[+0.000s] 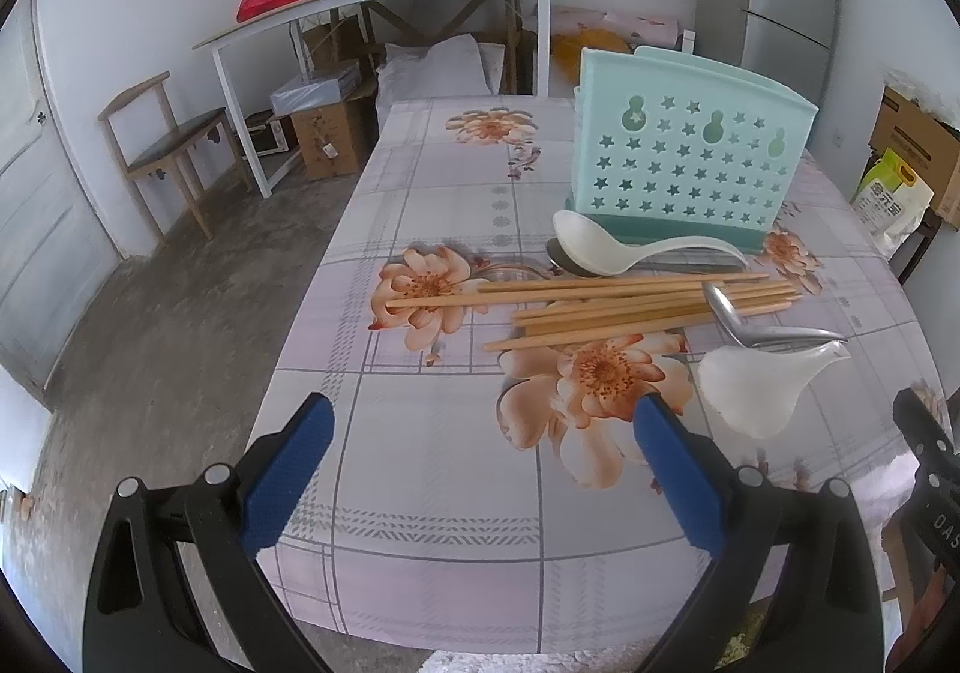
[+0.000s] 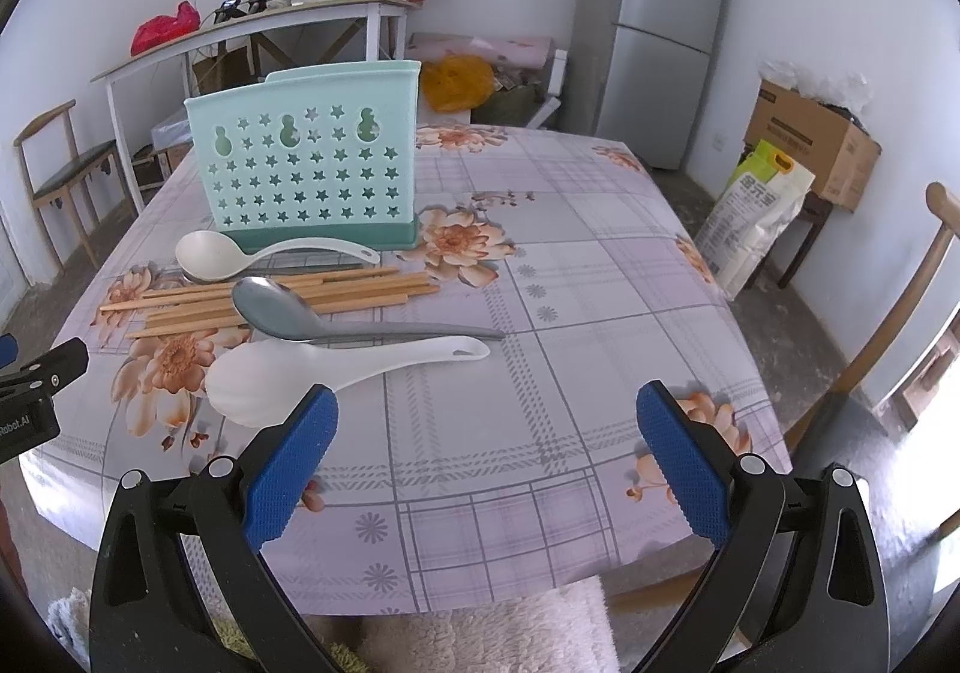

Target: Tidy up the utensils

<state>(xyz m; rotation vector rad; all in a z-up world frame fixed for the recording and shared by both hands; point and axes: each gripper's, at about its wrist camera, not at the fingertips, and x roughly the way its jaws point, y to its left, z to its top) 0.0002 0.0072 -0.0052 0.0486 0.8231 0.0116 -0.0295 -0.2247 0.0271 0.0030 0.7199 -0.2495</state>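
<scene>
Right gripper (image 2: 483, 457) spread wide, empty. White spoon (image 2: 312, 376) just ahead-left, handle running rightward across its front; nearer than left gripper (image 1: 483, 463), also spread, empty.

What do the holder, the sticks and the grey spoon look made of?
Holder: likely moulded plastic, matte mint, with star cutouts. Chopsticks: wood or bamboo by their tan, dull look. Grey spoon: probably metal, given the sheen on its bowl, though grey plastic is possible.
</scene>
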